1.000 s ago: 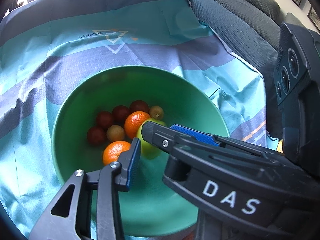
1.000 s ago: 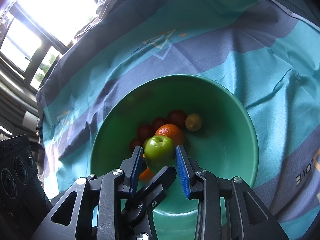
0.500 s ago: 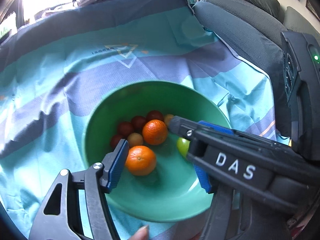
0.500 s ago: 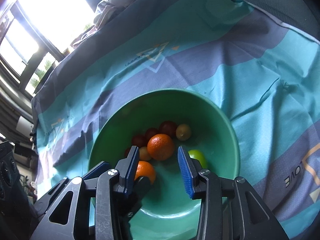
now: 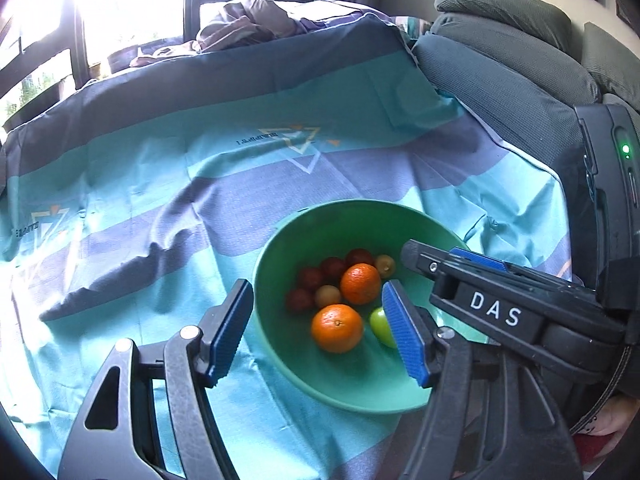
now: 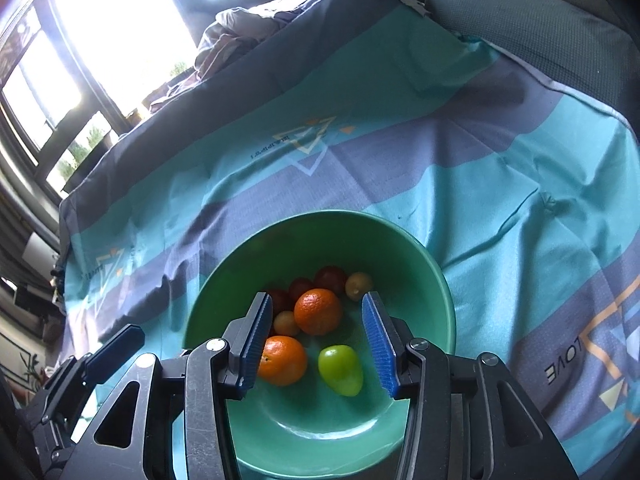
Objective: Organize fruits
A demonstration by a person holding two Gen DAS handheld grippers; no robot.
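Both grippers, left (image 5: 318, 328) and right (image 6: 318, 344), hover with jaws released above the bowl (image 6: 400, 240) holding oranges (image 6: 318, 311) and an apple (image 6: 341, 369).

green bowl (image 6: 436, 280), orange tangerines (image 6: 319, 311), striped teal cloth (image 6: 500, 184)

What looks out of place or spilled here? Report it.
Nothing stands out. All fruit sits inside the green bowl: two oranges, a green apple, small red and yellowish fruits. The cloth is only wrinkled. Both tongs, left and right, are open and empty.
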